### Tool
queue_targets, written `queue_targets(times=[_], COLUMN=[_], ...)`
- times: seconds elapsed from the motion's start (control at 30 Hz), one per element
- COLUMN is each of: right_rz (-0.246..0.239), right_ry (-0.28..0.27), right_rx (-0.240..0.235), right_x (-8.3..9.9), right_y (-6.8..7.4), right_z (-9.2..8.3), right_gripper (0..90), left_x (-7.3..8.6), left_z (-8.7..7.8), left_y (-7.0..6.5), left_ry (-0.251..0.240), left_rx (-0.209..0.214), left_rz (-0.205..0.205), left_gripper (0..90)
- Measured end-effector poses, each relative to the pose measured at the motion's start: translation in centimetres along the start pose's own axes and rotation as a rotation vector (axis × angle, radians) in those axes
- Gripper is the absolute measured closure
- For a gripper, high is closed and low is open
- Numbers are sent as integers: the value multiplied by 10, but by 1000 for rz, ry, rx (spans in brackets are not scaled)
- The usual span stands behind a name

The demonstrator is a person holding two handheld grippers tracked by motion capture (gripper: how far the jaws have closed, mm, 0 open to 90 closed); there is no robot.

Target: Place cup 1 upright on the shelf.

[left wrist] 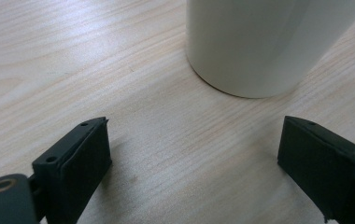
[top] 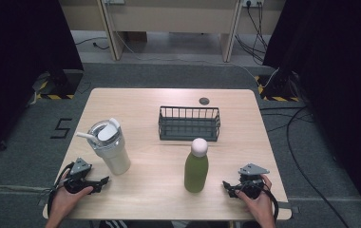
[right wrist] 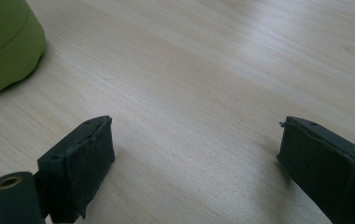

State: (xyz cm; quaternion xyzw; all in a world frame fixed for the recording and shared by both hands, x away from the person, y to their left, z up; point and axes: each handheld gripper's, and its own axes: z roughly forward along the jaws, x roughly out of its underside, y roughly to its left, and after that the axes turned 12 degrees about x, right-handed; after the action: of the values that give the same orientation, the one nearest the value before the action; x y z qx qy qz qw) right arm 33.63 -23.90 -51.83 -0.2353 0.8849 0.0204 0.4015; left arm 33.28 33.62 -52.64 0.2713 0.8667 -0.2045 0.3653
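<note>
Tumbler (top: 110, 148) lidded, green bottle (top: 196, 167) capped, basket (top: 189, 123) empty

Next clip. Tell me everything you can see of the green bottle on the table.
The green bottle stands upright on the wooden table, near its front edge and right of centre. Its body is a matte olive-green cylinder that narrows slightly toward the shoulder, and a rounded pale, pinkish-white cap closes the top. Nothing touches it except the tabletop. The wire basket sits just behind it, apart from it. In the right gripper view its rounded lower edge shows, with a faint seam around the base.
</note>
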Motion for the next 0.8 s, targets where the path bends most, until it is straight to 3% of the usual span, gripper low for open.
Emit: queue_targets(times=[0.33, 0.43, 0.53, 0.8], right_rz=[0, 3, 8, 7], right_ry=[2, 4, 7, 7], right_rx=[0, 1, 1, 1], right_x=[0, 0, -1, -1], right_y=[0, 0, 1, 1], right_z=[0, 0, 0, 0], right_gripper=[100, 97, 95, 93], left_x=[0, 0, 1, 2], left_z=[0, -1, -2, -7], left_y=[0, 0, 0, -1], left_ry=[-2, -12, -24, -104], left_rx=[-1, -6, -3, 14], left_rz=[0, 1, -6, -5], left_gripper=[87, 154, 147, 149])
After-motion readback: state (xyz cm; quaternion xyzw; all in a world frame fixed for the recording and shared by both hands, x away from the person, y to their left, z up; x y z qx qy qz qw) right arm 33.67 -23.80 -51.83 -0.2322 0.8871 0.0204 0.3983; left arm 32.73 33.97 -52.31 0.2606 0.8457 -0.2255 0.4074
